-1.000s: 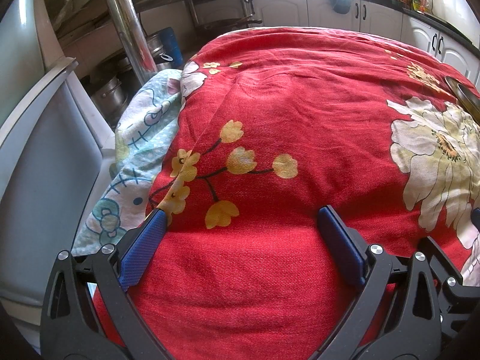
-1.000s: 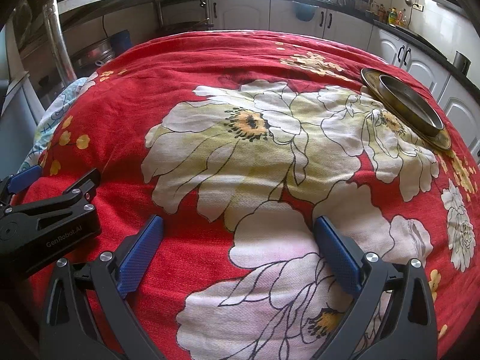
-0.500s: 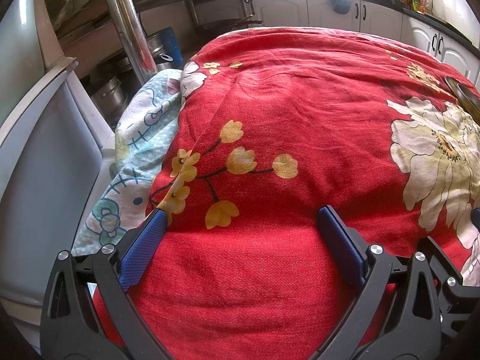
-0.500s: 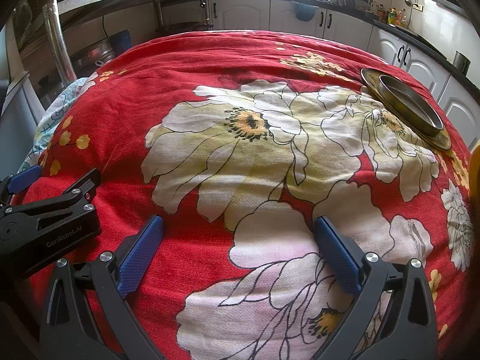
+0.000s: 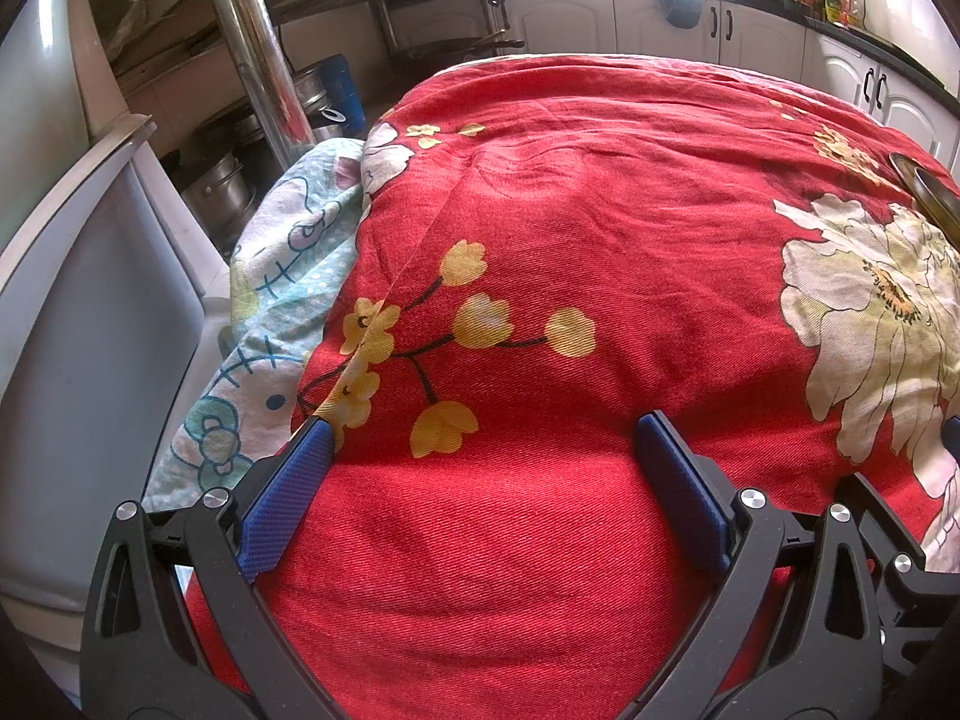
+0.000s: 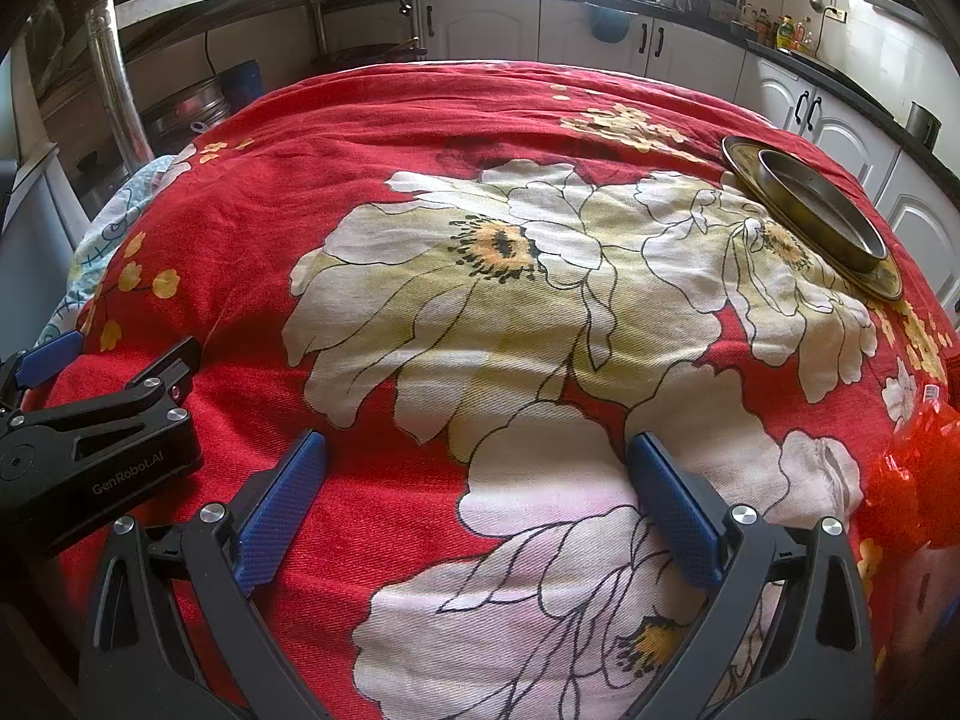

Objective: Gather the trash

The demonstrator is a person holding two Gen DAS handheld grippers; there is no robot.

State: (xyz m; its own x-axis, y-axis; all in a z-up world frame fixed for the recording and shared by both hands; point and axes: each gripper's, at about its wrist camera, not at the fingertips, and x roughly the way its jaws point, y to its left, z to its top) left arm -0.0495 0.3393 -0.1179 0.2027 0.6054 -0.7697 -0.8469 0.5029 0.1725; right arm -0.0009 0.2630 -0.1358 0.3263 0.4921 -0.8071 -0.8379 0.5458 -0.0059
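A red crinkled wrapper (image 6: 918, 468) has entered at far right, nearer our empty, spread right gripper (image 6: 477, 495) than our equally spread left gripper (image 5: 483, 471).

A floral cloth (image 6: 480, 276) covers the surface across the frame's middle. At upper right a metal pan (image 6: 822, 210) sits on a tray (image 6: 888, 285). A crinkled wrapper (image 6: 918, 474) lies at the right edge. Cabinets (image 6: 492, 30) line the top behind.
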